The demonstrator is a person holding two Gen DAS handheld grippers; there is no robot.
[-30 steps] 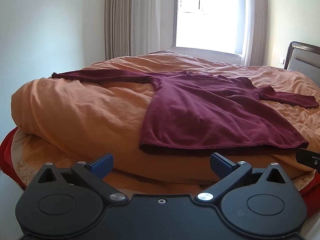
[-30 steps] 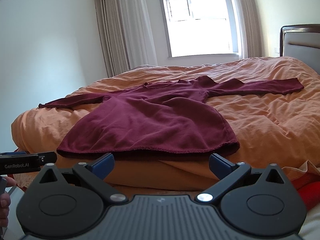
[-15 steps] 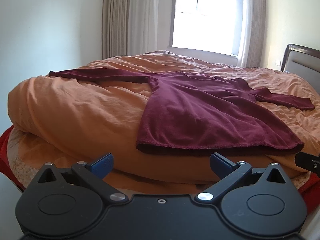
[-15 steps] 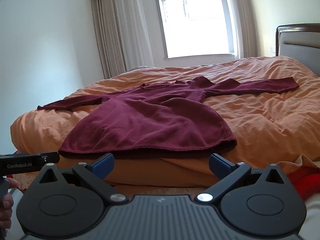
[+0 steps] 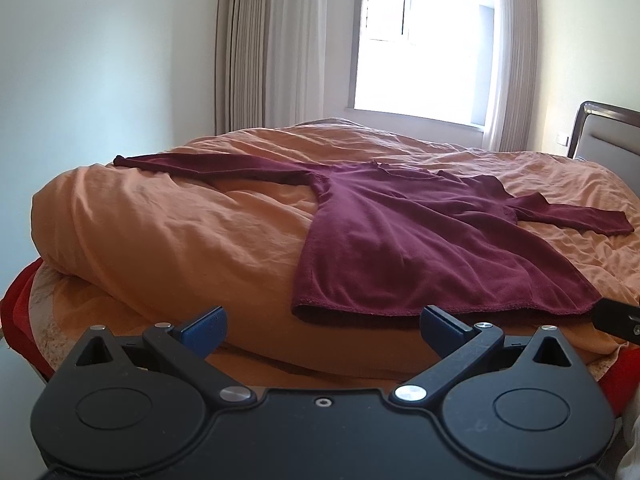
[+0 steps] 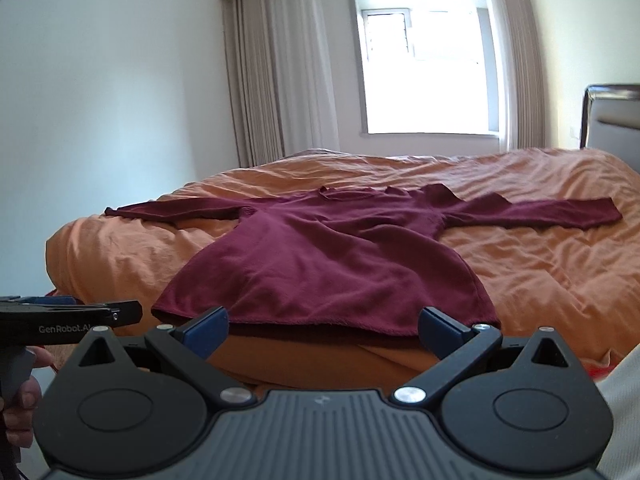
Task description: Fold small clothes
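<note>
At the far left of the right wrist view we see the person's hand wrapped round the handle of our left hand-held gripper, whose black side carries a white "GenRobot.AI" label. Its blue-tipped fingers stand wide apart, with nothing between them, just short of the near edge of the bed. The bed is covered with a rumpled orange duvet, and a strip of red fabric shows beneath it at the left. On the duvet lies the maroon long-sleeved top, spread flat with its hem toward us and close to the bed's near edge, its neckline toward the window. One sleeve stretches out to the left, the other to the right. Our right hand-held gripper also has its fingers spread wide and empty, aimed at the hem, not touching it. Beige curtains hang beside the window, and a dark-framed headboard stands at the far right.
</note>
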